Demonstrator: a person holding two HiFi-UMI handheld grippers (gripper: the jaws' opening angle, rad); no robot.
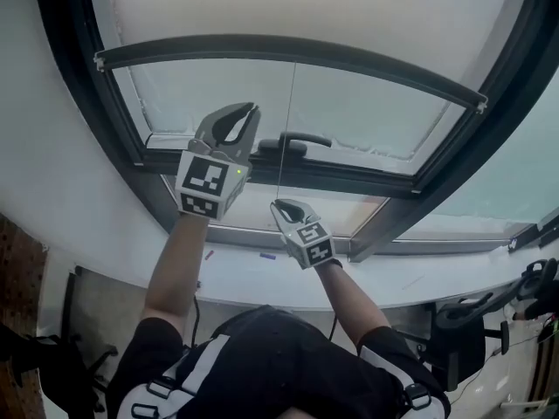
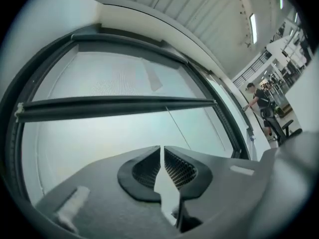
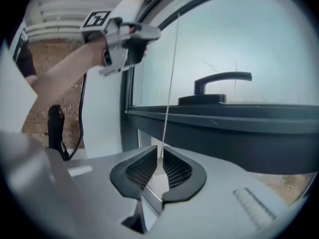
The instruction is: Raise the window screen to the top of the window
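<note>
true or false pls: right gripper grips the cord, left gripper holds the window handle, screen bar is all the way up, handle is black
1. The right gripper pinches the cord. True.
2. The left gripper holds the handle. False: its jaws are together on nothing, to the left of the handle in the head view.
3. The bar sits at the top of the window. False: it is only partway up, and the screen still spreads above it.
4. The handle is black. True.
</note>
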